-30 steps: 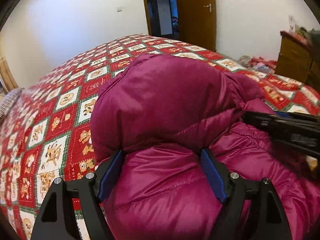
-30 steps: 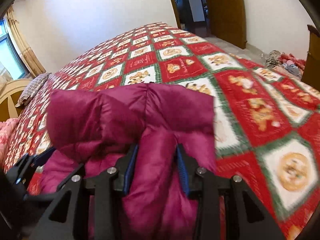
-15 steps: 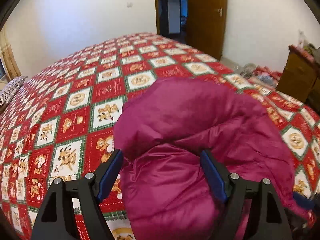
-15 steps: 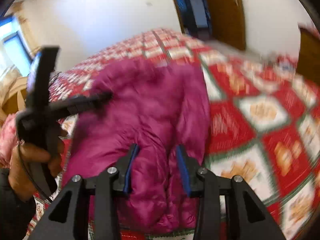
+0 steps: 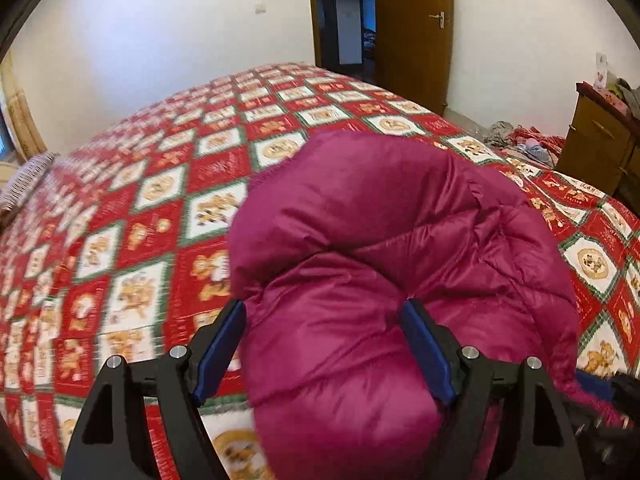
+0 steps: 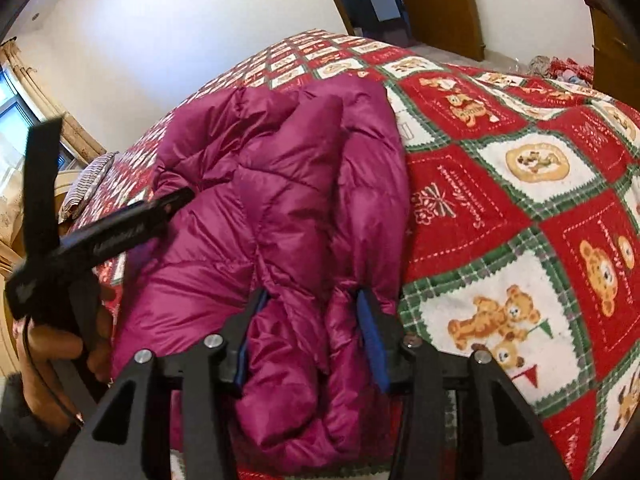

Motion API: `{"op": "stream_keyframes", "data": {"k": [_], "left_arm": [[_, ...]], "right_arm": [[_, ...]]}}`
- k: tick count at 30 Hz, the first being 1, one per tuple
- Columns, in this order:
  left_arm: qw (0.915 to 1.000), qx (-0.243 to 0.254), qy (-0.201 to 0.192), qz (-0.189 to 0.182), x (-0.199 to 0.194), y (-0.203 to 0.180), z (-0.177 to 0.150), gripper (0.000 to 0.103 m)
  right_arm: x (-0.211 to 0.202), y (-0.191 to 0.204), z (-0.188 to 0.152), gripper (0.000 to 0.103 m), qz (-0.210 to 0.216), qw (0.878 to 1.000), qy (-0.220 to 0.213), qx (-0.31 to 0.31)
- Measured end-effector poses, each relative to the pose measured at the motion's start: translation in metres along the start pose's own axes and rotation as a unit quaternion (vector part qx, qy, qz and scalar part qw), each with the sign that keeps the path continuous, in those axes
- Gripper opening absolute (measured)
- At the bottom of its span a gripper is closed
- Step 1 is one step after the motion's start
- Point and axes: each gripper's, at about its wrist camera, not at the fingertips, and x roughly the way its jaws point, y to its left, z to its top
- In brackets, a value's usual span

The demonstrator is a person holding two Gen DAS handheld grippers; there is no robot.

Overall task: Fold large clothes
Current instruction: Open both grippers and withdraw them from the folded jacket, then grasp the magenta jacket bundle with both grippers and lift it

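Up close, the left gripper (image 5: 322, 350) is clenching a thick roll of a magenta puffer jacket (image 5: 384, 240) between its blue pads, jaws spread wide by the padding. The right gripper (image 6: 308, 336) is likewise pinching a bunched edge of the jacket, jaws narrower. The jacket is lying heaped on a bed under a red, bear-patterned bedspread (image 6: 520, 184). It is looking light, soft and springy, with a glossy shell likely to slip; gripping along stitched seams or hems, not the puffed panels, is probably holding best.
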Motion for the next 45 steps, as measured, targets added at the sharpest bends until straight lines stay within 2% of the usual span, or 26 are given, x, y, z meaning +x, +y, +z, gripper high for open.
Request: {"op": "stream_keyframes", "data": {"k": [4,8,17,19,20,21,23,26,35,40,45], "left_arm": [[0.9990,0.019,-0.027,0.028,-0.025,0.002,-0.008,0.081],[0.9987,0.018,-0.032,0.035,-0.035,0.007,-0.012,0.081],[0.9979,0.007,-0.045,0.047,-0.044,0.019,-0.024,0.081],[0.9982,-0.016,-0.051,0.029,-0.047,0.032,-0.025,0.081],[0.9977,-0.039,-0.053,0.015,-0.048,0.042,-0.026,0.081],[0.9970,-0.058,-0.050,0.005,-0.046,0.050,-0.026,0.081],[0.9953,-0.090,-0.030,-0.018,-0.037,0.064,-0.025,0.081],[0.9941,-0.107,-0.012,-0.017,-0.023,0.072,-0.023,0.080],[0.9959,-0.086,-0.020,0.021,-0.015,0.063,-0.023,0.081],[0.9959,-0.085,-0.017,0.023,-0.009,0.065,-0.020,0.081],[0.9957,-0.083,-0.020,0.037,0.000,0.066,-0.011,0.081]], "right_arm": [[-0.023,0.004,0.010,0.047,0.004,1.000,-0.029,-0.003],[-0.035,0.006,0.028,0.047,0.003,0.999,-0.052,-0.002],[-0.029,0.014,0.025,0.047,-0.013,0.998,-0.050,-0.020],[-0.034,0.008,0.029,0.051,-0.017,0.998,-0.061,-0.007],[-0.036,0.004,0.033,0.059,-0.017,0.998,-0.063,-0.001],[-0.038,0.000,0.038,0.065,-0.016,0.998,-0.066,0.006],[-0.039,-0.006,0.047,0.069,-0.019,0.997,-0.073,0.013],[-0.035,-0.009,0.060,0.079,-0.019,0.997,-0.069,0.010],[-0.010,-0.009,0.065,0.079,-0.016,0.999,-0.050,-0.006],[-0.003,-0.014,0.065,0.079,-0.018,0.999,-0.040,-0.003],[-0.009,-0.003,0.087,0.079,-0.037,0.997,-0.065,-0.033]]}}
